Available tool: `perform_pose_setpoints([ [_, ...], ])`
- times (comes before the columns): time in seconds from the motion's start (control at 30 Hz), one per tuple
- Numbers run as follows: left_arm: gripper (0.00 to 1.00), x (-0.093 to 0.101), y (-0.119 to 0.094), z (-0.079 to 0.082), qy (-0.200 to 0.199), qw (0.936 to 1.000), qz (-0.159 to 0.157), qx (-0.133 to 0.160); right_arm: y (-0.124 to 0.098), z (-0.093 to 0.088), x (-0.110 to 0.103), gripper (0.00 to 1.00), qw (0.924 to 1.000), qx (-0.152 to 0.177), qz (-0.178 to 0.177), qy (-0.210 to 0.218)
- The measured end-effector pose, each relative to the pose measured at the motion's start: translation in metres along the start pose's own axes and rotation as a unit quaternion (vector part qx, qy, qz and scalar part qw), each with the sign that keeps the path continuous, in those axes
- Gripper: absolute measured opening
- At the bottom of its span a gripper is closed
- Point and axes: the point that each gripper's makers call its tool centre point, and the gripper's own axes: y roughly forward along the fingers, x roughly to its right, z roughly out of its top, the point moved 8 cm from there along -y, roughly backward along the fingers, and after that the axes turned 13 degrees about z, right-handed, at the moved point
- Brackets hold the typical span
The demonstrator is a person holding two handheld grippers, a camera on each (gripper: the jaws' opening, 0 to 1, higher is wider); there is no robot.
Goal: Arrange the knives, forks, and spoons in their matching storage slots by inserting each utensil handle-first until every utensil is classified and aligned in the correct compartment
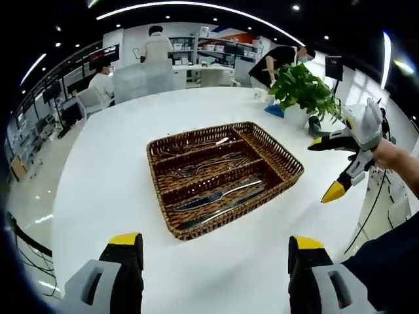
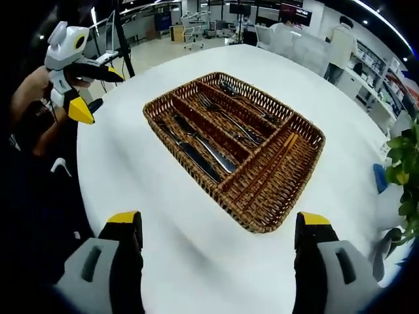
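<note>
A brown wicker cutlery basket (image 1: pixel 159 186) (image 2: pixel 219 191) sits mid-table. In the left gripper view, dark-handled knives (image 1: pixel 219 203) lie in its nearest long slot, forks (image 1: pixel 209 167) in the middle one and spoons (image 1: pixel 196 145) in the far one. The right gripper view shows the knives (image 2: pixel 196 147), forks (image 2: pixel 226 118) and spoons (image 2: pixel 242 95) too. The cross slot (image 2: pixel 268 167) holds nothing. My left gripper (image 1: pixel 215 252) (image 2: pixel 98 91) is open short of the basket. My right gripper (image 2: pixel 219 229) (image 1: pixel 325 167) is open beside it, holding nothing.
The white round table (image 1: pixel 105 190) falls away to floor on the left. A potted plant (image 1: pixel 304 88) (image 2: pixel 406 163) and a small blue object (image 1: pixel 275 111) stand at the table's far side. People work at desks (image 1: pixel 196 69) behind.
</note>
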Motion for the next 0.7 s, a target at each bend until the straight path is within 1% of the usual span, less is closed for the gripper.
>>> perform_pose_setpoints([
  [0.17,1.0,0.0005,-0.0008,0.0006,0.005,0.9999,-0.005,-0.012,-0.0044,0.004,0.0007,0.99,1.0,-0.004,-0.001,0.003],
  [0.33,1.0,-0.0016,-0.003,0.0051,0.006,0.9999,-0.008,-0.013,-0.0102,0.0092,0.0031,0.99,1.0,-0.005,-0.004,0.003],
  [0.47,1.0,-0.0036,-0.0047,0.0074,0.008,0.9999,-0.007,-0.013,-0.0105,0.0089,0.0034,0.98,0.9999,-0.01,-0.003,0.006],
  [0.57,1.0,-0.0044,-0.0056,0.0052,0.009,0.9996,-0.01,-0.024,-0.0087,0.0062,0.0026,0.96,0.9997,-0.025,0.0,0.005],
  [0.6,1.0,-0.0052,-0.0057,0.0037,0.011,0.9995,-0.007,-0.029,-0.0076,0.0042,0.002,0.96,0.9994,-0.035,0.002,0.003],
  [0.7,1.0,-0.0061,-0.006,0.0004,0.009,0.9995,-0.003,-0.03,-0.007,0.0026,0.0007,0.96,0.9992,-0.041,0.003,0.001],
])
